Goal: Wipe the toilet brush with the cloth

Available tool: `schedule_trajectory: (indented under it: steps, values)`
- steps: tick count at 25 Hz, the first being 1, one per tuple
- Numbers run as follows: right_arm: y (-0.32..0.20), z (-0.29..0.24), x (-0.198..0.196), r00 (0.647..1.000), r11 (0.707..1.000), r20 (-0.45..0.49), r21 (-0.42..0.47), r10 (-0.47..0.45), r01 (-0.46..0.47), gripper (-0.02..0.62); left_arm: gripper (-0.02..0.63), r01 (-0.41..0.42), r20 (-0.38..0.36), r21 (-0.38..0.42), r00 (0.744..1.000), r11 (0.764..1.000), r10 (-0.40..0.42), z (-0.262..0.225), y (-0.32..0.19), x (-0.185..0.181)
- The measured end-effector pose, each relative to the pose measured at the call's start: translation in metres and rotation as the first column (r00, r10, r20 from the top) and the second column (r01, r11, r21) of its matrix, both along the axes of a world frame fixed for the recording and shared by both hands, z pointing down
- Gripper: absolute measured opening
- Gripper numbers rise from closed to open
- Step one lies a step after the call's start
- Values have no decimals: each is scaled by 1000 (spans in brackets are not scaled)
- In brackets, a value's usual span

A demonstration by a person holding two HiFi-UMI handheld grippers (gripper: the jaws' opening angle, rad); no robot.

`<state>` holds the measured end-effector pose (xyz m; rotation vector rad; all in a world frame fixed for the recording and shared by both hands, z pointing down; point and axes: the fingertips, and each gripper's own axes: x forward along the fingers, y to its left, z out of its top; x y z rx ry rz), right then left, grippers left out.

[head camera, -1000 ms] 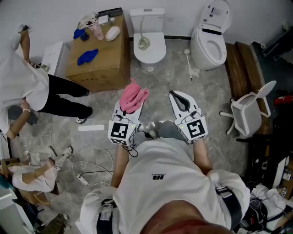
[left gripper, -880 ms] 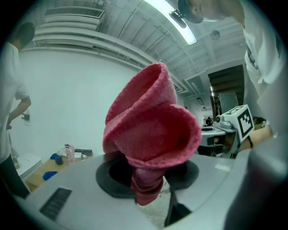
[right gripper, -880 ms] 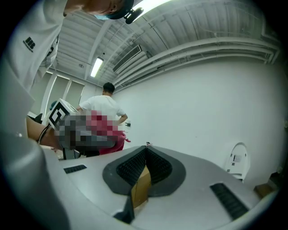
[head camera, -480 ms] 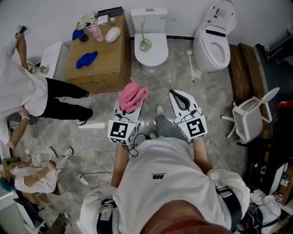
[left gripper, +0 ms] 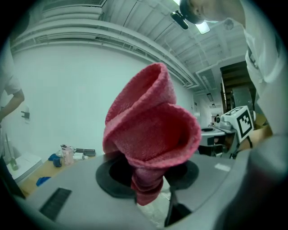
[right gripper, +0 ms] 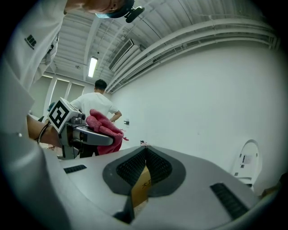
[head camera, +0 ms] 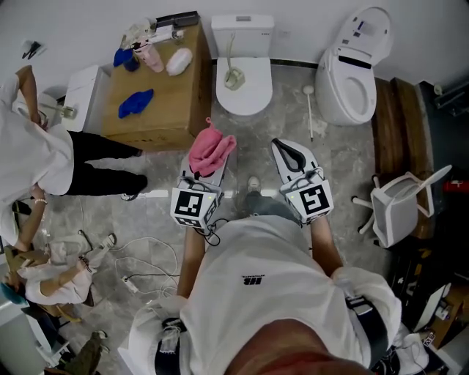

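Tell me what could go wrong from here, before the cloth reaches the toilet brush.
1. The left gripper pinches only a low fold of the pink cloth; the loose bulk above could slip out while wiping.
2. The right gripper is shut and empty, and the toilet brush lies flat on the floor, likely an awkward pick.

Grey marbled floor (head camera: pixel 290 111), white wall (head camera: pixel 88 22) (white chair (head camera: pixel 399 209))
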<state>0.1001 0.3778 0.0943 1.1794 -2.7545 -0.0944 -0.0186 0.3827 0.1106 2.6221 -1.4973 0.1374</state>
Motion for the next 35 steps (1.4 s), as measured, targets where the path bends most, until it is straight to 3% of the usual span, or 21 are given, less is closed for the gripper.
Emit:
schedule_trajectory:
  steps: [9,21,35]
  values:
    - [-72,2,16,999,999,-2,-1,-55,55,-3,163,45,6,-7,999,999,-45,1,-63,17]
    - [-126,13,7,995,995,-3,-12,-102,102,-3,163,67,13,-17,998,998,-67,10,-115,15]
    - [-215,36,-14,998,997,-14,-55,-54,54,-3,163,41,7,-18,999,999,-41,30,-210,-11]
